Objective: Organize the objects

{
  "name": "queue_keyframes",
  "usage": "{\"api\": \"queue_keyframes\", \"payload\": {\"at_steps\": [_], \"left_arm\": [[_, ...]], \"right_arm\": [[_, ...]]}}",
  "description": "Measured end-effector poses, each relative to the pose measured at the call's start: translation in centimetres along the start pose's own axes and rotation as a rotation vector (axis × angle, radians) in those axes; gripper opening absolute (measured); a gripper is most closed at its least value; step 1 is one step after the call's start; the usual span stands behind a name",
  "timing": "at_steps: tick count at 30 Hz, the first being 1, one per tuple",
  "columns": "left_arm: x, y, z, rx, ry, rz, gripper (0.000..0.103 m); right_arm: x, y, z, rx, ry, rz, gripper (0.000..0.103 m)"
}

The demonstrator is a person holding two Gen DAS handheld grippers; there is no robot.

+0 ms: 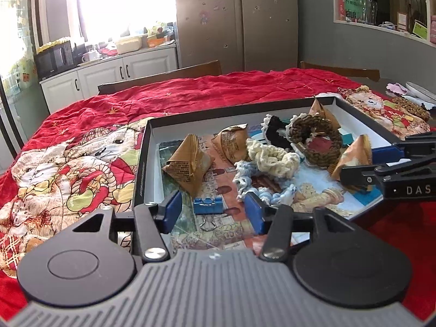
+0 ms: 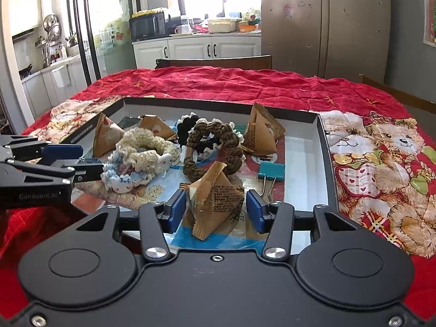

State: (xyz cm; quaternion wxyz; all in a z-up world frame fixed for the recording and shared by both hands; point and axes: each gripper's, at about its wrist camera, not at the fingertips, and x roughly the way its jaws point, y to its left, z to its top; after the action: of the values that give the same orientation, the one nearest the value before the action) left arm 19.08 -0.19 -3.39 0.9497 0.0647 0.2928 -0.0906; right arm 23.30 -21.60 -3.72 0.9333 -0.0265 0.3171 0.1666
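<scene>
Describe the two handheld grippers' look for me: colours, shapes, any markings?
Both are matte black with blue pads on the fingers and silver pivot screws. The left gripper has a grey ribbed body and "Genrobot.AI" on its side; the right gripper has a smooth black body and shows "DAS". No cables or sleeves visible.

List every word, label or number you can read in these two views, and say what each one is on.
"DAS": white letters, cut off by the frame edge, on the right gripper body.
"Genrobot.AI": faint grey letters on the left gripper body.
Brown paper packet: small dark print, too small to read.
Box rim: white lettering, too blurred to read.
Green sign on the shelf: handwriting, unreadable.
Fridge sticker: yellow, too small to read.
</scene>
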Motion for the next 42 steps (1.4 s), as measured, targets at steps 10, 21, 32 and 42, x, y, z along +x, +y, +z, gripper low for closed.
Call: {"api": "queue_keyframes", "payload": {"at_steps": [10, 21, 32, 42], "left_arm": [[-2.6, -0.3, 0.9, -0.004, -0.056, 0.018, 0.078], [-6.6, -0.5, 1.8, -0.018, -0.117, 0.019, 0.087], [-10.3, -1.1, 2.3, -0.017, -0.168, 0.013, 0.09], [-13.7, -1.7, 1.5, -0.019, -0.187, 0.026, 0.098]], "right_arm": [[-2.4, 0.6, 0.6, -0.002, -0.056, 0.019, 0.054], [-6.5, 1.5, 1.7, -0.011, -0.109, 0.018, 0.057], [-11.7, 2.4, 2.4, -0.037, -0.17, -0.023, 0.062], [-16.1, 2.6, 1.7, -0.032, -0.182, -0.072, 0.069]]}}
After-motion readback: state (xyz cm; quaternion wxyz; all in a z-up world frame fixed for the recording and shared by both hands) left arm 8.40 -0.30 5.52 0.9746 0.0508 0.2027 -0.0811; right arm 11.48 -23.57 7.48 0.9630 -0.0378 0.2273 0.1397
